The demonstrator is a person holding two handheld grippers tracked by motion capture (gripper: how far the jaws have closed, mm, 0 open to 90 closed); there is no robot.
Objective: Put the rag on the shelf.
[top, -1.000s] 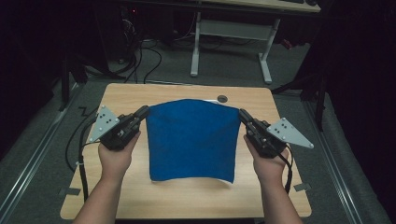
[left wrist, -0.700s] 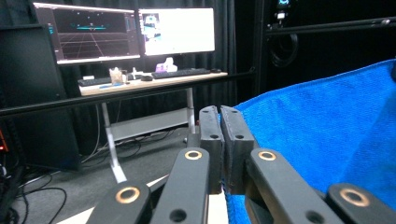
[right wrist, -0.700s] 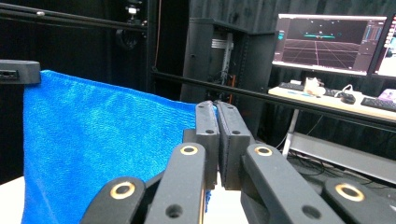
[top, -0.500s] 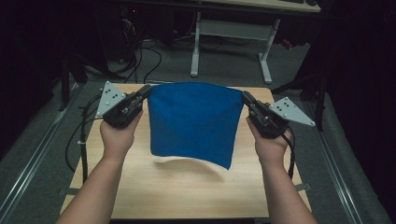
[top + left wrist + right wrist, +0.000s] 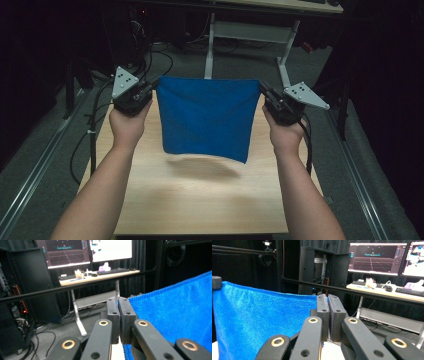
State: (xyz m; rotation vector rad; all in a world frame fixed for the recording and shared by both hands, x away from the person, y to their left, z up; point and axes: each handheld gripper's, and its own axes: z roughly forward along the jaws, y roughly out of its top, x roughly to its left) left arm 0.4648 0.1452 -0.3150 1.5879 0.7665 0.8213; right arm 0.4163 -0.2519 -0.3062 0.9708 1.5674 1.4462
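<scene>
A blue cloth (image 5: 205, 117) hangs spread in the air above the wooden table (image 5: 200, 200), stretched between my two grippers. My left gripper (image 5: 154, 86) is shut on the cloth's upper left corner, and my right gripper (image 5: 261, 90) is shut on its upper right corner. The cloth's lower edge hangs free above the tabletop and casts a shadow there. In the left gripper view the jaws (image 5: 117, 315) are pressed together with the cloth (image 5: 175, 315) spreading to the right. In the right gripper view the gripper (image 5: 327, 315) pinches the cloth (image 5: 262, 322), which spreads to the left.
Beyond the table stands a desk with white legs (image 5: 285, 55); it carries monitors (image 5: 377, 258) and a keyboard (image 5: 113, 270). Cables (image 5: 100, 115) trail over the grey floor at the left. A black bar (image 5: 362, 292) crosses behind the table.
Both grippers have risen and moved away from me, lifting the cloth off the table. It lay flat a second ago and now hangs clear of the surface.
</scene>
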